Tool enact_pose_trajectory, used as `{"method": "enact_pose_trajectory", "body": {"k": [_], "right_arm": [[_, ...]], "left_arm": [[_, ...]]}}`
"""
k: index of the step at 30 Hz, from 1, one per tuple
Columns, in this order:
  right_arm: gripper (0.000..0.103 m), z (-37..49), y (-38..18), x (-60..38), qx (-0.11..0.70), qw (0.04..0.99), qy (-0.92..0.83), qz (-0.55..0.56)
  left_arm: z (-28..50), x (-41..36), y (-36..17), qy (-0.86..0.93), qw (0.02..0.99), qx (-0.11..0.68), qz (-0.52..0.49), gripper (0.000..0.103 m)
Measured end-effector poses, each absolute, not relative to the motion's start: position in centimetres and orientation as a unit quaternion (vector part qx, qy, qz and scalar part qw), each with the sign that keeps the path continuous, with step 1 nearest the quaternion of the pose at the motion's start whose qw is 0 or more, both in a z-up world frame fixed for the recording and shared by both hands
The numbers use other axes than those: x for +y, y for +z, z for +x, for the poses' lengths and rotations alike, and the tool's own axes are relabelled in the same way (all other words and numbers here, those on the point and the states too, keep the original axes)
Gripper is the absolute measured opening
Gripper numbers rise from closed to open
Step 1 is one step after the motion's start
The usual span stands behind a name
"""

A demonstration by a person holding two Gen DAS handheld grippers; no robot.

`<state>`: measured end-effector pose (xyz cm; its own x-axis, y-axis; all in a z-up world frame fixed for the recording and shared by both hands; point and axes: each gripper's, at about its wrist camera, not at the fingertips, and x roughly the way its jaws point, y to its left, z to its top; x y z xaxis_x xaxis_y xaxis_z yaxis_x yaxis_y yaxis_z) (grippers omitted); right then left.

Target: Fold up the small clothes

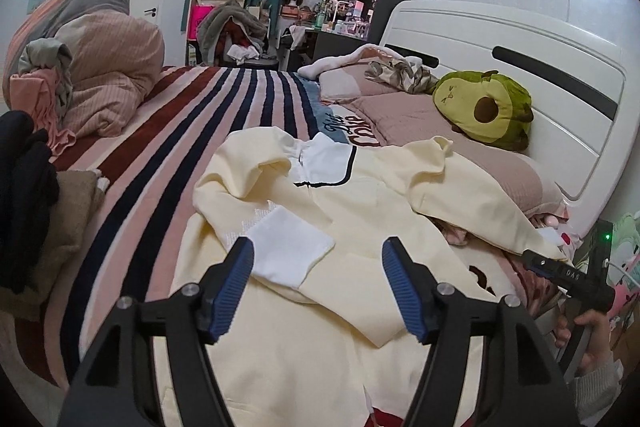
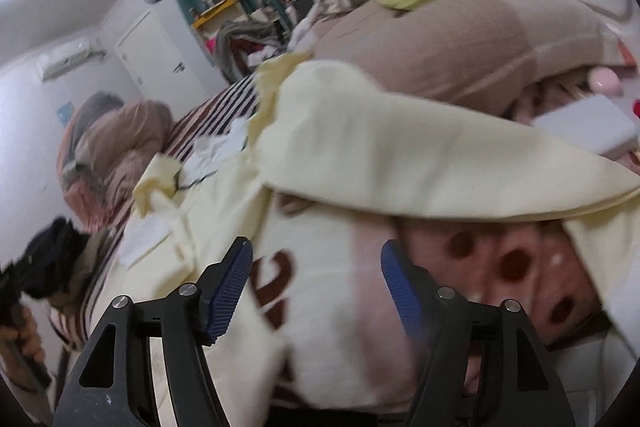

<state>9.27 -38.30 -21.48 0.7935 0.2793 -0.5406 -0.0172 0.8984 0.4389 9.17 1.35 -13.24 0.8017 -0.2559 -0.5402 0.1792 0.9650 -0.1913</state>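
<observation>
- The cream garment [image 1: 360, 211] lies spread across the striped bed [image 1: 192, 115], white collar panel [image 1: 326, 163] toward the far side, 1 sleeve with a white cuff [image 1: 288, 255] folded inward.
- The left claw [image 1: 318, 291] hovers just above the near hem, its jaws spread wide and gripping nothing; the white cuff sits just beyond its left finger.
- The right claw [image 2: 316, 291] is likewise released, blue pads [image 2: 232, 287] apart, over the garment's right edge where cream cloth meets a pink spotted fabric [image 2: 512, 267]; this view is blurred.
- The garment's right sleeve [image 1: 472, 195] drapes up against a mauve pillow [image 1: 404, 119] bearing an avocado plush [image 1: 484, 107], close to the white headboard [image 1: 520, 67].
- Open striped bedding lies left of the garment, bounded by a bundled duvet [image 1: 104, 67] and dark clothes [image 1: 24, 195].
- Readable writing: "Diet Coke" [image 1: 348, 131] on the bedding behind the collar.
</observation>
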Motion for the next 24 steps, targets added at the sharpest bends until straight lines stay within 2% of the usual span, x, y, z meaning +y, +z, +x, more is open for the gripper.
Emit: {"method": "enact_pose_trajectory", "body": {"k": [3,7,17,18,20,22,24], "right_arm": [[0.072,9.9,-22.8,-40.4,0.328,0.909,0.078,0.247],[0.072,10.4,-24.1,-41.3,0.323,0.901,0.090,0.275],[0.071,12.7,-22.7,-43.8,0.256,0.918,0.052,0.298],[0.069,12.8,-22.5,-44.0,0.246,0.919,0.050,0.304],[0.054,12.9,-22.1,-44.2,0.233,0.920,0.040,0.314],[0.024,13.0,-21.6,-43.9,0.227,0.926,0.025,0.302],[0.008,12.9,-20.8,-43.4,0.218,0.934,0.009,0.282]], "left_arm": [[9.6,1.1,-13.6,-0.117,0.946,0.294,-0.073,0.063],[10.6,0.3,-14.0,-0.115,0.946,0.295,-0.065,0.063],[12.3,0.5,-14.8,-0.110,0.949,0.287,-0.064,0.063],[12.4,0.7,-14.9,-0.110,0.950,0.286,-0.066,0.063],[12.4,1.0,-15.0,-0.111,0.949,0.285,-0.071,0.063],[12.4,1.3,-15.1,-0.110,0.949,0.284,-0.075,0.063],[12.2,1.7,-15.1,-0.107,0.950,0.282,-0.076,0.063]]}}
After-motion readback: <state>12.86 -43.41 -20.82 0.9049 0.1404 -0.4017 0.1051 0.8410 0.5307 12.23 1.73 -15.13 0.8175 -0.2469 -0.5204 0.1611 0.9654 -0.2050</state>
